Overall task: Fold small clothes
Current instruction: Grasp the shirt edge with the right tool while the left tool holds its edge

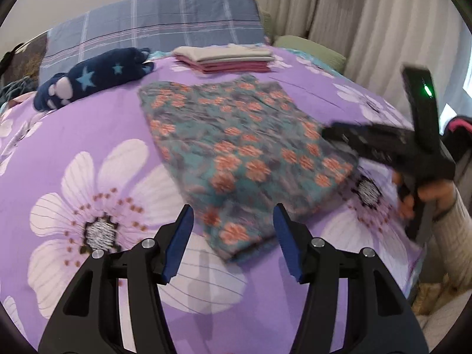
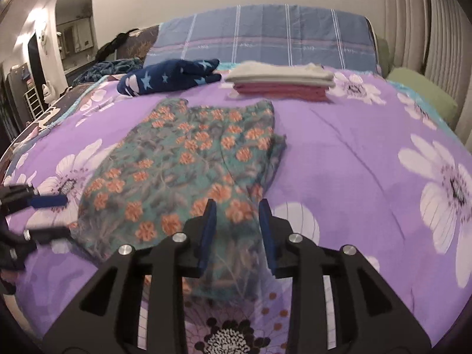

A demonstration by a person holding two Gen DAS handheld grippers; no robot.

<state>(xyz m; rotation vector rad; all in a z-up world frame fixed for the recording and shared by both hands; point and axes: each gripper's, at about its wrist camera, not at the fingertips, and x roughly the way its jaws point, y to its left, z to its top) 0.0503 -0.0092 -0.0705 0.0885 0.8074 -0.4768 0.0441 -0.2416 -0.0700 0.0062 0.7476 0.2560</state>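
The floral garment (image 2: pixel 188 174) lies flat on the bed (image 2: pixel 354 153), its long axis running away from both claws. The right claw (image 2: pixel 237 231) hangs over its near right corner, partly open and holding nothing; the left claw (image 1: pixel 233 239), open and empty, sits just short of the near left corner.
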